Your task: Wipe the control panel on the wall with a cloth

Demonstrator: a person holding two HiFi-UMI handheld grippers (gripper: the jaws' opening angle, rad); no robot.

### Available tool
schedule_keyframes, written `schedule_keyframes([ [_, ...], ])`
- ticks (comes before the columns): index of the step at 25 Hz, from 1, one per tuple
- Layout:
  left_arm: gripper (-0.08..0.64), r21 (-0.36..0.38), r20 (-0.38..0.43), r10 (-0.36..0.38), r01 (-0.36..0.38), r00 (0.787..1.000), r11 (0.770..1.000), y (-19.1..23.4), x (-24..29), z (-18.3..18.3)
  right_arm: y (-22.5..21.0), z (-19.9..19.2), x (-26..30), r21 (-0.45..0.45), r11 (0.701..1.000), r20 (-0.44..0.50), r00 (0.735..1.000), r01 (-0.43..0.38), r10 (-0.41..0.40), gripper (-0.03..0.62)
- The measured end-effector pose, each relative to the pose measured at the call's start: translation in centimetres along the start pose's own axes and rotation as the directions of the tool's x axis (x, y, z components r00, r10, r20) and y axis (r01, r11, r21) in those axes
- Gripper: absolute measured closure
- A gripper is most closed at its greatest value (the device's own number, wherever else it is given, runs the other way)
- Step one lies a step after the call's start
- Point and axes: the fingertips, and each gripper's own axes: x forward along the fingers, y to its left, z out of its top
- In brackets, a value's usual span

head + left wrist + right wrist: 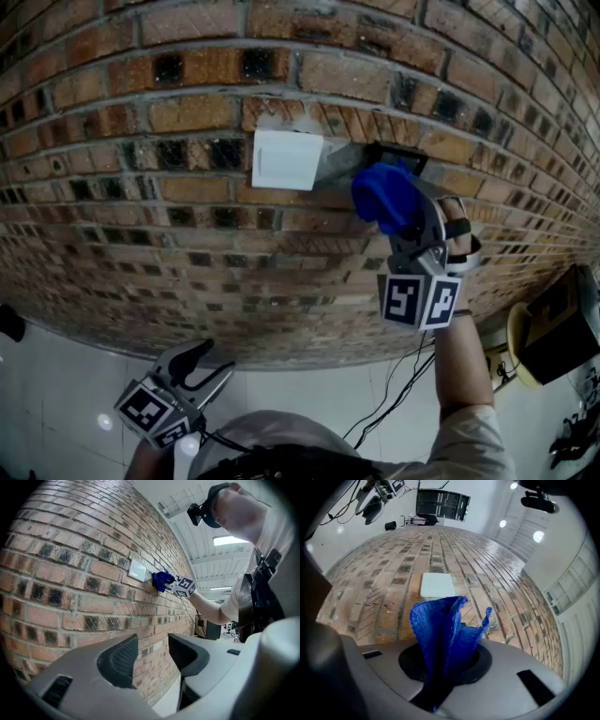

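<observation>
A white square control panel (286, 159) is set in the brick wall (141, 187). My right gripper (405, 223) is shut on a blue cloth (384, 195), held just right of the panel and close to the wall. In the right gripper view the blue cloth (445, 632) sticks up from the closed jaws, with the control panel (437, 584) a little beyond it. My left gripper (199, 367) hangs low near the floor, open and empty. The left gripper view shows the control panel (138, 570), the blue cloth (162, 580) and the right gripper (168, 581) far along the wall.
A dark recessed box (398, 159) sits in the wall just behind the cloth. Black cables (394, 394) run down to the pale floor (56, 394). A dark box and a yellowish round object (553, 328) stand at the lower right.
</observation>
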Motion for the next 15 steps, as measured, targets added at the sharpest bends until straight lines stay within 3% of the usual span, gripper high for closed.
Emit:
schedule_keyframes([
  [7, 0.354, 0.002, -0.018, -0.038, 0.038, 0.999, 0.999, -0.7, 0.4, -0.2, 9.4, -1.0, -0.4, 0.007, 0.982, -0.045, 0.981, -0.190, 0.190, 0.503],
  [10, 0.354, -0.003, -0.021, -0.056, 0.056, 0.998, 0.998, -1.2, 0.4, -0.5, 11.2, -1.6, -0.6, 0.018, 0.970, -0.051, 0.969, -0.241, 0.242, 0.502],
  [12, 0.354, -0.006, -0.017, -0.062, 0.062, 0.998, 0.998, -1.5, 0.2, -0.5, 9.2, -1.1, -1.3, 0.036, 0.977, -0.030, 0.977, -0.210, 0.211, 0.502],
  [15, 0.354, -0.005, -0.021, -0.060, 0.060, 0.998, 0.998, -1.3, -0.1, -0.6, 2.7, 0.3, -2.2, 0.067, 0.995, 0.007, 0.997, -0.073, 0.073, 0.502],
])
